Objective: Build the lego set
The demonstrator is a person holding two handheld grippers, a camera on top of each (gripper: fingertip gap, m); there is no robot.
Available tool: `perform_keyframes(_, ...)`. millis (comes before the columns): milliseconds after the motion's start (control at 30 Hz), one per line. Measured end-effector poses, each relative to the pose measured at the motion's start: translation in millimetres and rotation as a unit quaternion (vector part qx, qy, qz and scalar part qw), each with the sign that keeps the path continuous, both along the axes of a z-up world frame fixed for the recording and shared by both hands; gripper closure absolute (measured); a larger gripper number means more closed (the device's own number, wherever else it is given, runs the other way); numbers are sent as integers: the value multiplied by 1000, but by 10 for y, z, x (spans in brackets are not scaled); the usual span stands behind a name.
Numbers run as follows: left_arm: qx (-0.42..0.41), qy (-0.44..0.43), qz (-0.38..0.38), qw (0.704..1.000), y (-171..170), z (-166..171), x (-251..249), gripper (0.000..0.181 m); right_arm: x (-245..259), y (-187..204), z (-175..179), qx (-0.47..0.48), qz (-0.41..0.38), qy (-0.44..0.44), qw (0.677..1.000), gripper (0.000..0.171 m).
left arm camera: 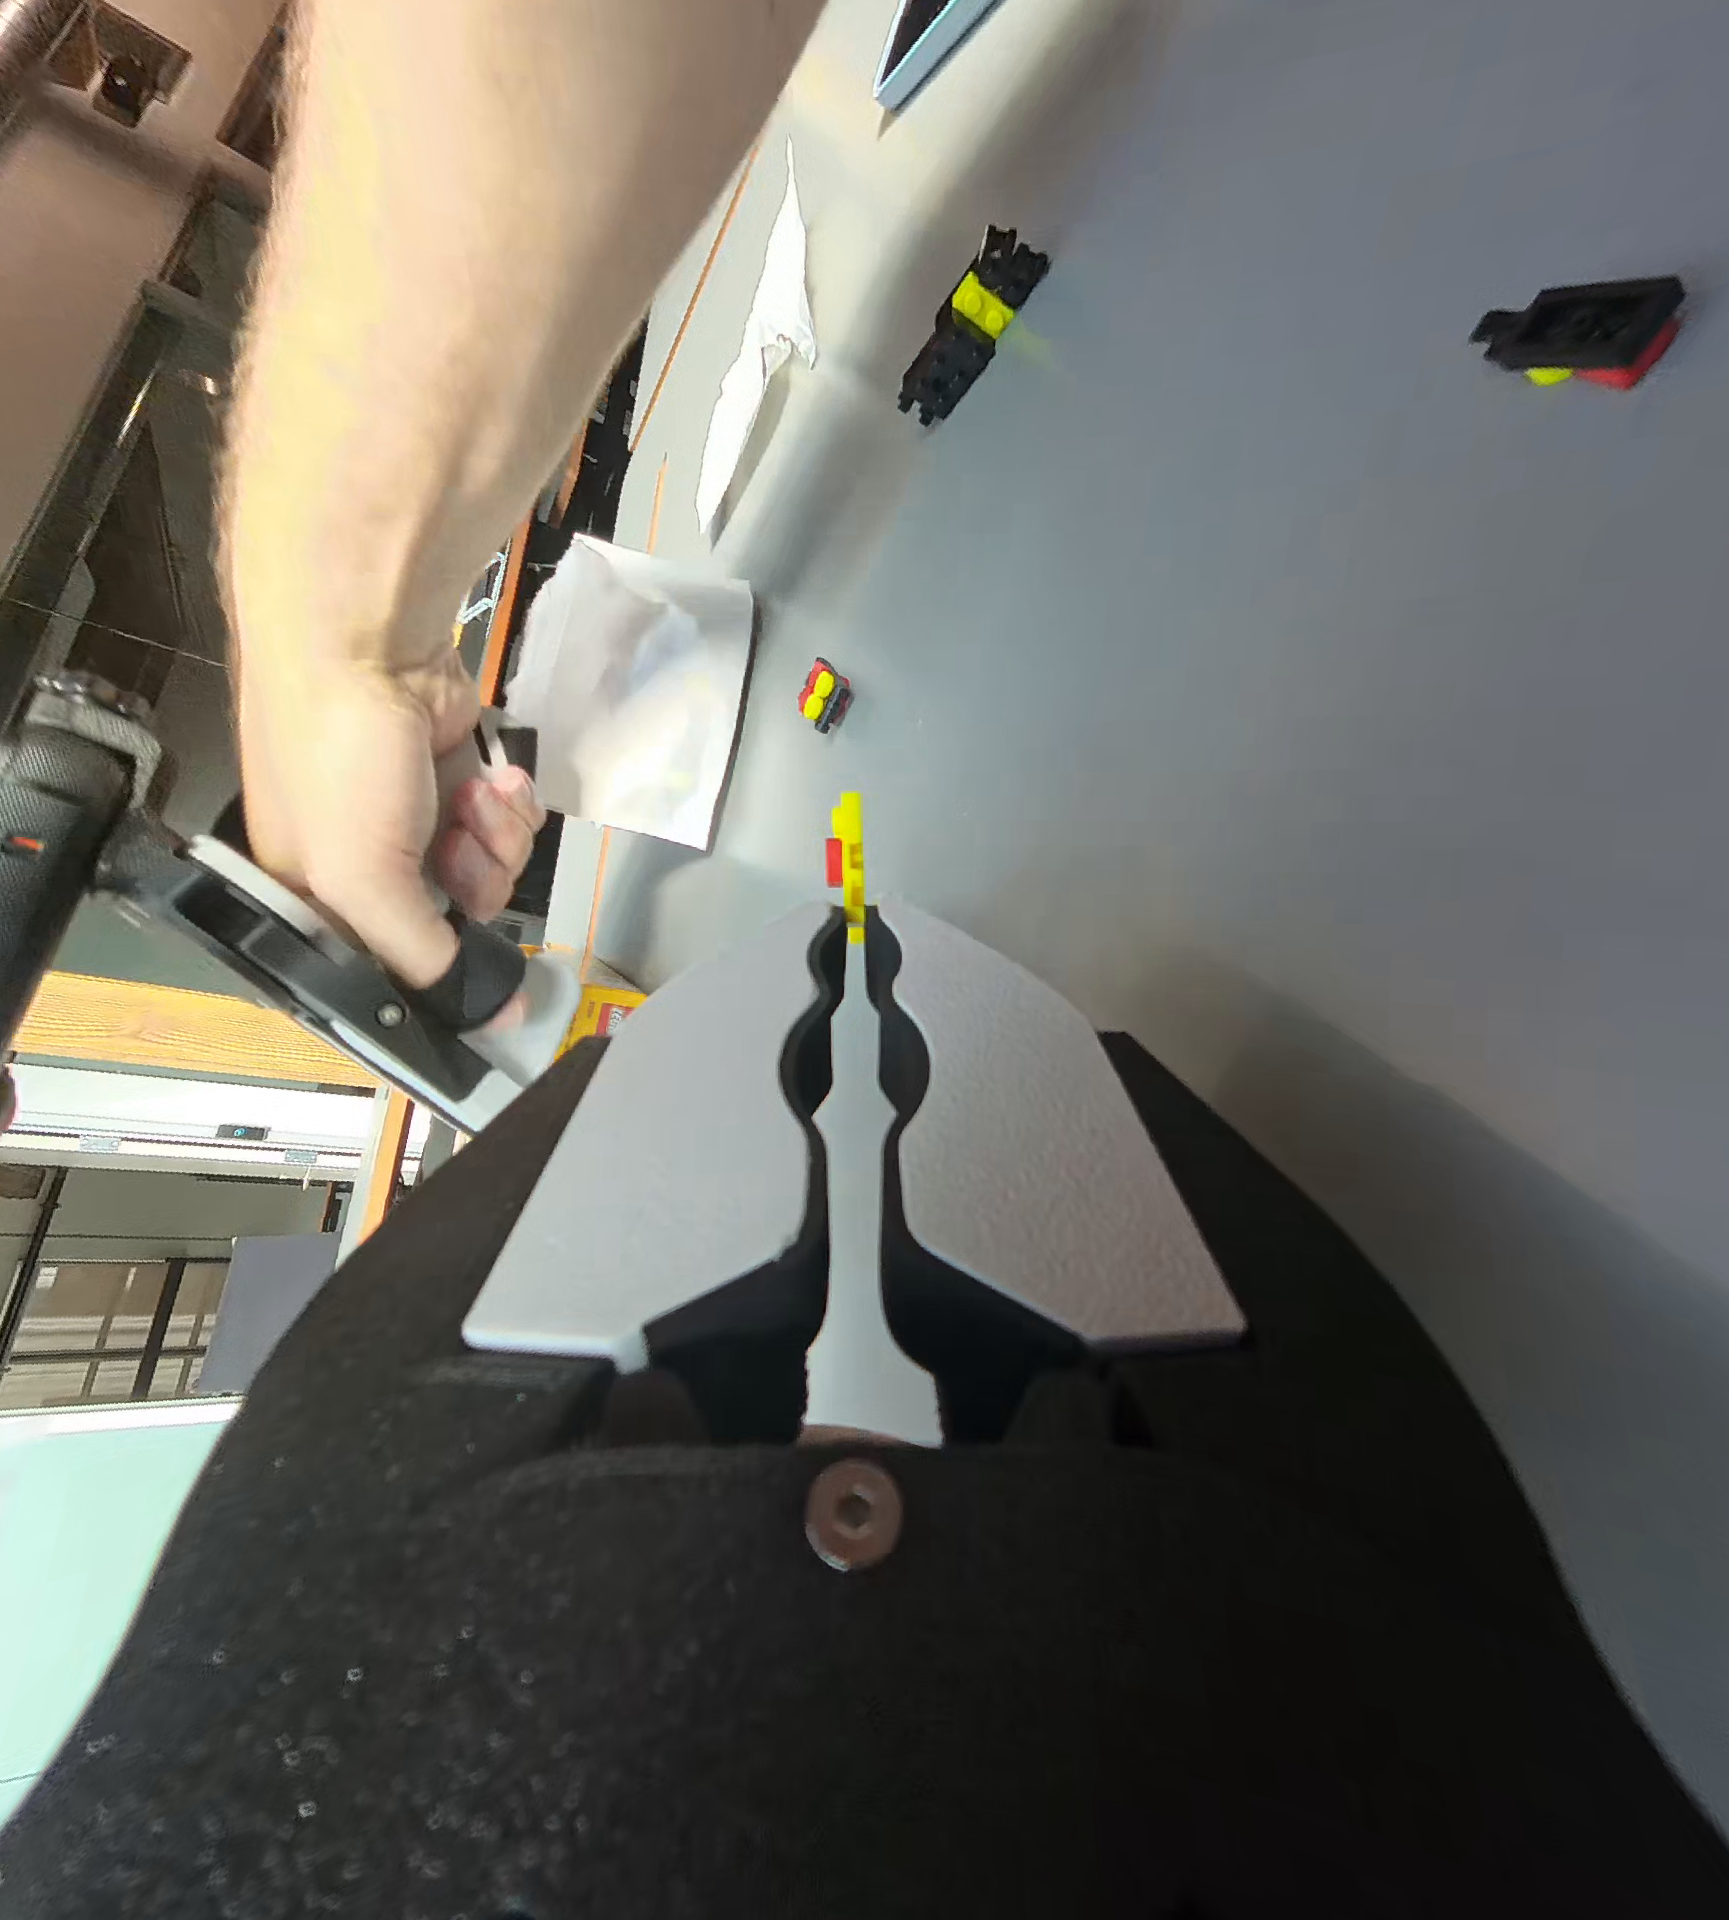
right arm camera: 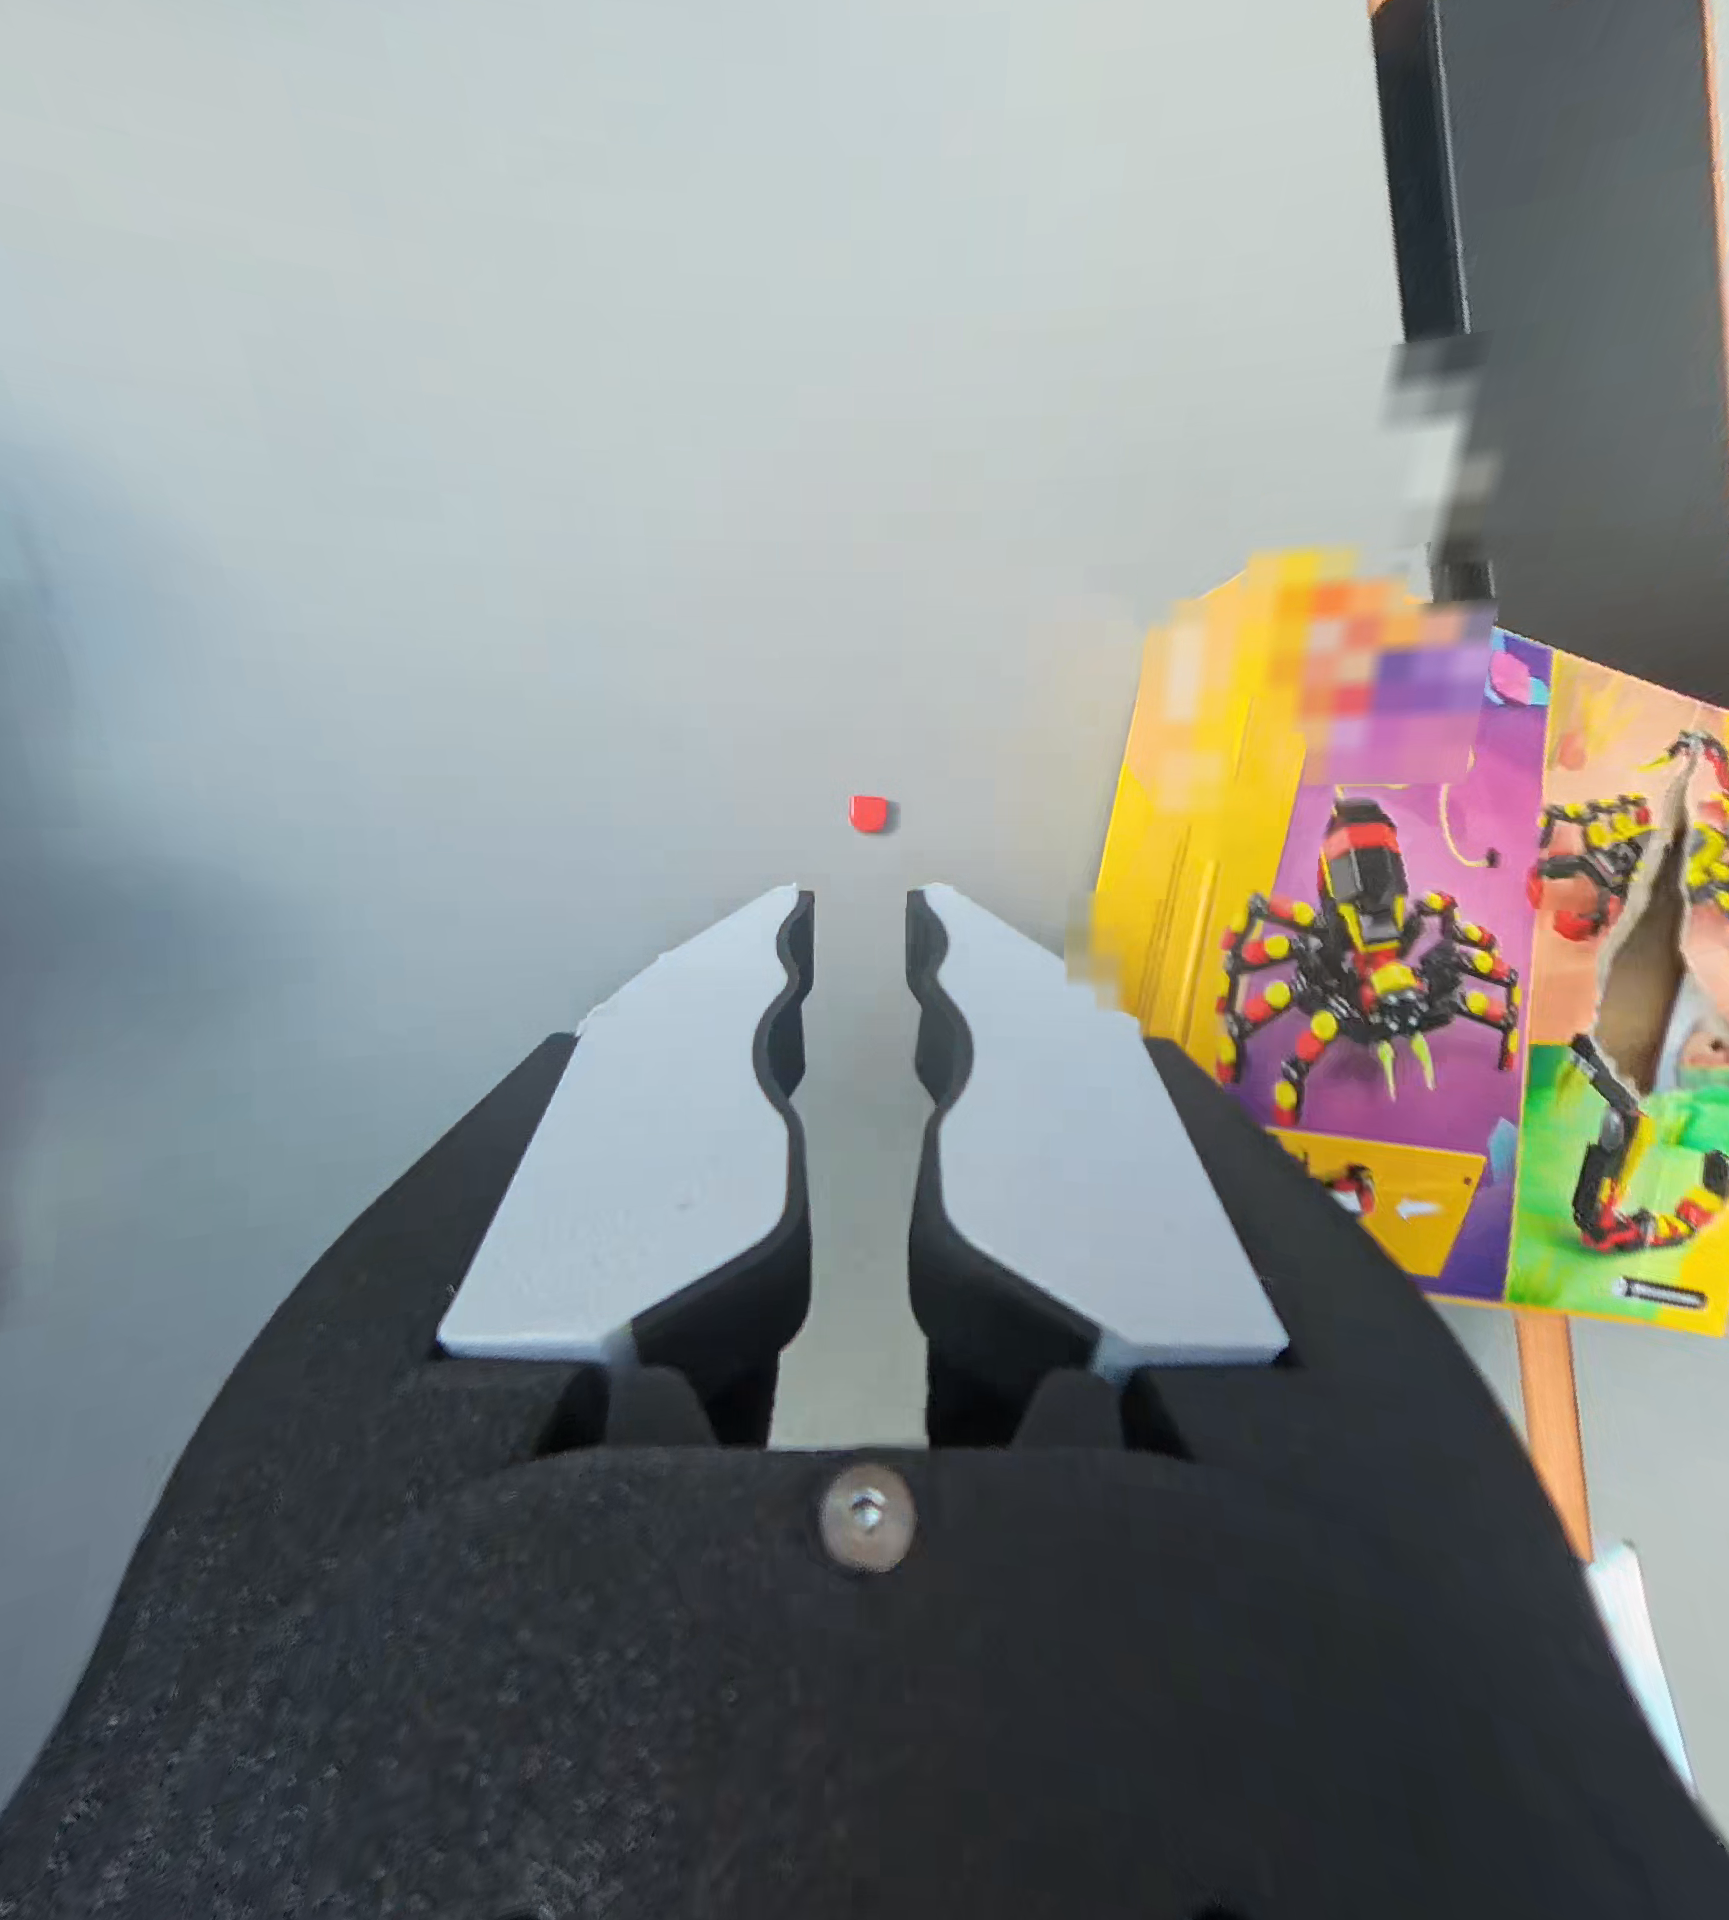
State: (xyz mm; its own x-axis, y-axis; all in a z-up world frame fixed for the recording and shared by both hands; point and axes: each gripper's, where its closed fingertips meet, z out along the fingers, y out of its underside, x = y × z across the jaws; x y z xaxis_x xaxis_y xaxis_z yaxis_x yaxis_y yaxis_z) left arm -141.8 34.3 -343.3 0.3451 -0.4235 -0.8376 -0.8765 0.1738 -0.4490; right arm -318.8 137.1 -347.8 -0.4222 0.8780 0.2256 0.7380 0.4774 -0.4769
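- The left gripper [left arm camera: 852,914] pinches one yellow-and-red lego stack [left arm camera: 847,847] at its tips.
- The right gripper [right arm camera: 860,902] is narrowly parted and empty, one red lego piece [right arm camera: 869,814] just beyond it.
- Three partial lego builds lie far on the grey table [left arm camera: 1359,727]; one torn lego box [right arm camera: 1462,987] lies right.

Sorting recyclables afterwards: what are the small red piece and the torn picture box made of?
Red piece: looks like glossy moulded plastic, with even colour and crisp edges. Picture box: printed cardboard, since the tear shows brown, fibrous board beneath.

Red piece [right arm camera: 871,814], grey table [right arm camera: 527,416], yellow-purple box [right arm camera: 1359,1039].
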Motion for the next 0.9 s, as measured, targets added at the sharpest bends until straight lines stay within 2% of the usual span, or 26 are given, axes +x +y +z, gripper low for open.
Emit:
perform_keyframes(200,-5,-8,1,1000,22,-7,3,179,-167,47,-370,18,24,-79,996,155)
perform_keyframes(300,-9,-9,0,1000,28,-24,13,179,-229,20,-369,2,22,-84,996,155)
perform_keyframes(400,-9,-10,-3,1000,25,-25,31,179,-220,-23,-385,-27,22,-101,994,163)
perform_keyframes(567,-12,-8,-4,1000,19,-39,40,179,-259,-23,-376,-28,13,-116,993,163)
perform_keyframes(633,-12,-8,-3,1000,17,-39,30,179,-197,-70,-261,-33,17,-118,992,163)
perform_keyframes(700,-10,-10,-1,1000,14,-28,17,179,-57,-15,67,-30,10,-88,996,163)
perform_keyframes(800,-7,-13,1,1000,9,-10,14,179,443,339,619,-16,-32,-54,998,163)
perform_keyframes(900,1,-15,3,1000,10,10,19,179,1128,758,833,-8,-94,-71,993,164)
